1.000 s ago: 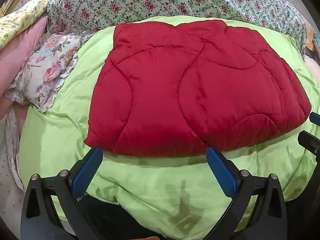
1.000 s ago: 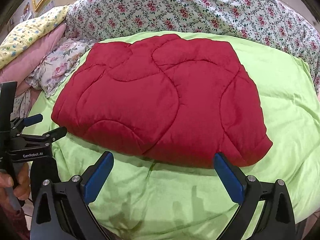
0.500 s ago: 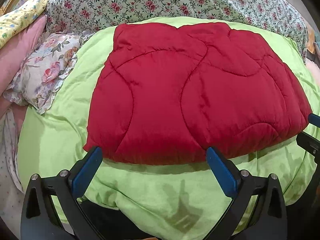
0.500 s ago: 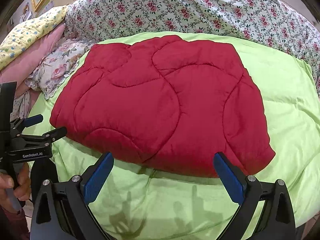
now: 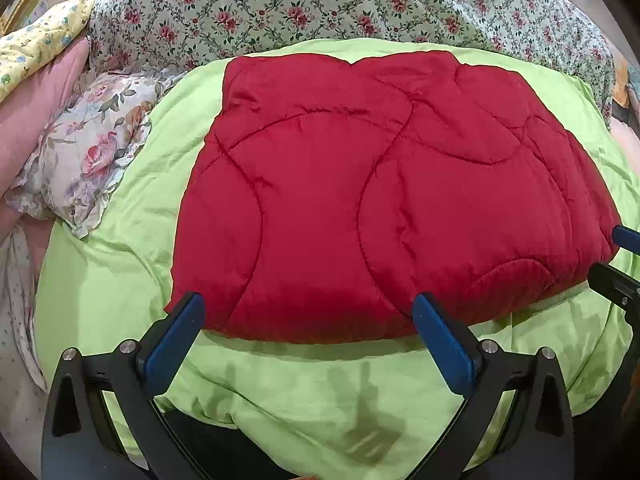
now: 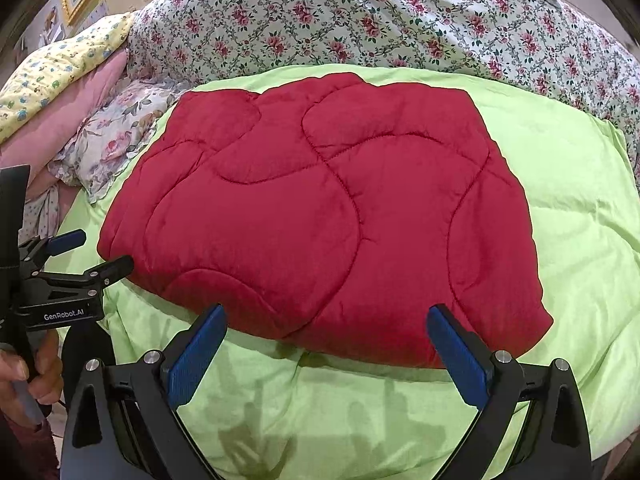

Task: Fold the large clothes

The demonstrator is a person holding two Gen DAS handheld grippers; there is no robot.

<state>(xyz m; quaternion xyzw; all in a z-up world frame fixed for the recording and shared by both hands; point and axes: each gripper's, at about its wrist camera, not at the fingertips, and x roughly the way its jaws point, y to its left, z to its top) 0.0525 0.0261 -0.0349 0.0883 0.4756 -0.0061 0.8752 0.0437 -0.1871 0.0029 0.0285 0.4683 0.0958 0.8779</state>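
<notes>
blue pads: left gripper (image 5: 306, 336) and right gripper (image 6: 326, 340) both spread wide, empty, just short of near edge
red quilted garment (image 5: 384, 200): folded flat on green duvet (image 5: 312, 392), centre of bed
step: likely bite deep into near edge, all layers, both sides level
right view only: hand (image 6: 24, 376) on left gripper's handle
left view only: right gripper's tips at garment's right corner

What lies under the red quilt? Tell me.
The red quilt lies folded on a green cover, which shows on all sides. Whatever is directly beneath the quilt is covered.
</notes>
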